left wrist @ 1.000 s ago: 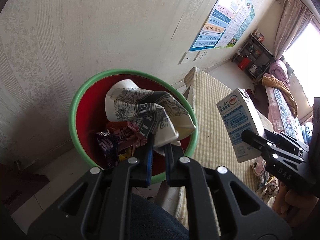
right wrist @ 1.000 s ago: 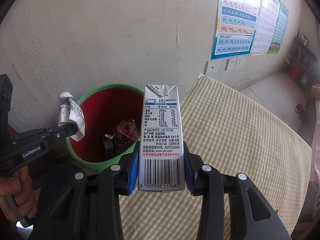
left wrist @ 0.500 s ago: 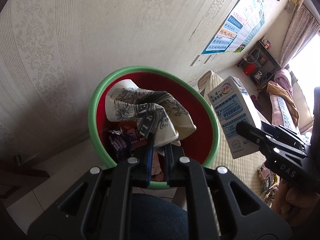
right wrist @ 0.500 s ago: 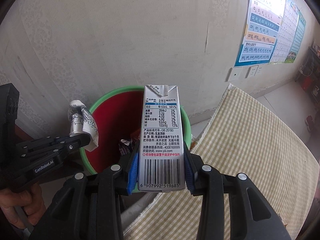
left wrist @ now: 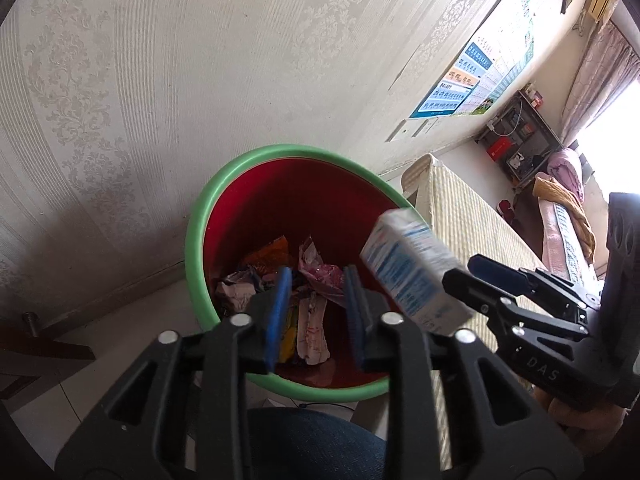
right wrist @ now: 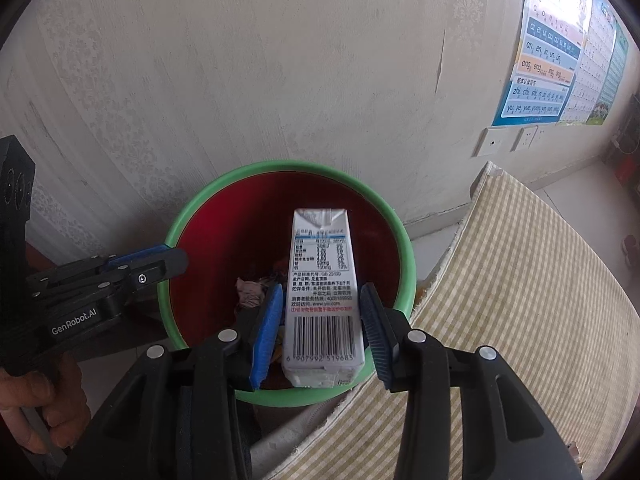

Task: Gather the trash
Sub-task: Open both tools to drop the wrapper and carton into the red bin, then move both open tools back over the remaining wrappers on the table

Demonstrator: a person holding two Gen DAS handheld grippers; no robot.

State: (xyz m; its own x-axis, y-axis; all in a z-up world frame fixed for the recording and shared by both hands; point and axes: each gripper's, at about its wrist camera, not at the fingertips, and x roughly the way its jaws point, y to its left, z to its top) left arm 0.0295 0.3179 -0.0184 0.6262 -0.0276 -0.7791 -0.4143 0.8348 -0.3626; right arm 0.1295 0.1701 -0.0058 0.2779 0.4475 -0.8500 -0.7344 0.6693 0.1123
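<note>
A red bin with a green rim (left wrist: 200, 216) (right wrist: 404, 240) stands against the wall with several wrappers (left wrist: 316, 276) inside. My left gripper (left wrist: 316, 300) is open and empty over the bin; it also shows in the right wrist view (right wrist: 176, 258). My right gripper (right wrist: 320, 316) is open over the bin; it also shows in the left wrist view (left wrist: 472, 272). A white and blue milk carton (right wrist: 322, 300) (left wrist: 412, 272) sits loose between the right fingers, blurred, with gaps on both sides.
A table with a yellow checked cloth (right wrist: 520, 280) (left wrist: 472, 216) stands right of the bin. The patterned wall (right wrist: 280, 60) is just behind it, with posters (right wrist: 552, 52) and sockets (right wrist: 508, 140). A bed (left wrist: 564, 216) and shelf (left wrist: 516, 140) lie far right.
My left gripper opened and the patterned paper is gone from it. My right gripper opened over the bin and the carton sits lower between its fingers.
</note>
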